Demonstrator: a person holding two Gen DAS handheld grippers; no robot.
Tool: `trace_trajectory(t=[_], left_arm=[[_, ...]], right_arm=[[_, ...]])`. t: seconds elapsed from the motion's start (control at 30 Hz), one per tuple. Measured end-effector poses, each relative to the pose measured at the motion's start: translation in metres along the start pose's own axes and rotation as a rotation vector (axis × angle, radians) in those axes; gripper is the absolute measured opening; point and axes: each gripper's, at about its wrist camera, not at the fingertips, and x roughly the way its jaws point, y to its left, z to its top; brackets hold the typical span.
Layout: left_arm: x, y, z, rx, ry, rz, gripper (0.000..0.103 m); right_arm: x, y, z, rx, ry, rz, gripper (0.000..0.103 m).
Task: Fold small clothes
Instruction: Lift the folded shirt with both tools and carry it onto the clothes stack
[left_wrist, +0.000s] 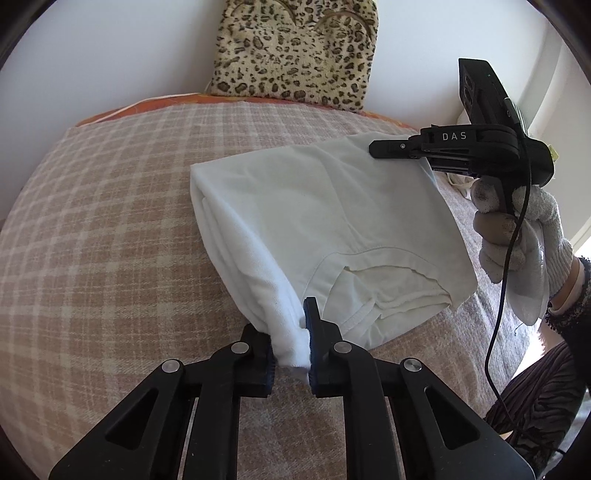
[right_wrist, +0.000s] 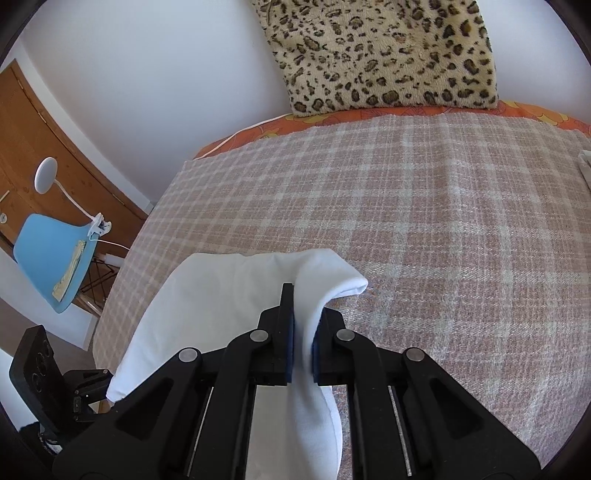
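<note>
A white garment hangs stretched between my two grippers above the checked blanket. My left gripper is shut on its near corner, the fabric bunched between the pads. My right gripper is shut on the far edge, held by a gloved hand. In the right wrist view the right gripper pinches a fold of the white garment, and the left gripper holds its lower left corner. The collar opening faces the left wrist camera.
A leopard-print cushion leans on the white wall at the back of the bed. An orange sheet edge shows under the blanket. A blue chair with a clip lamp stands left of the bed by a wooden door.
</note>
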Motion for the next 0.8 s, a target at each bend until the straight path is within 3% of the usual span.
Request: trace_trajectory(t=[0.37, 0.8], left_arm=[[-0.014, -0.040, 0.009, 0.044, -0.056, -0.082, 0.010], [0.005, -0.116, 0.033, 0.097, -0.103, -0.206, 0.010]], right_arm=[[-0.043, 0.004, -0.002, -0.032, -0.071, -0.017, 0.007], [-0.119, -0.038, 0.011, -0.002, -0.165, -0.068, 0.007]])
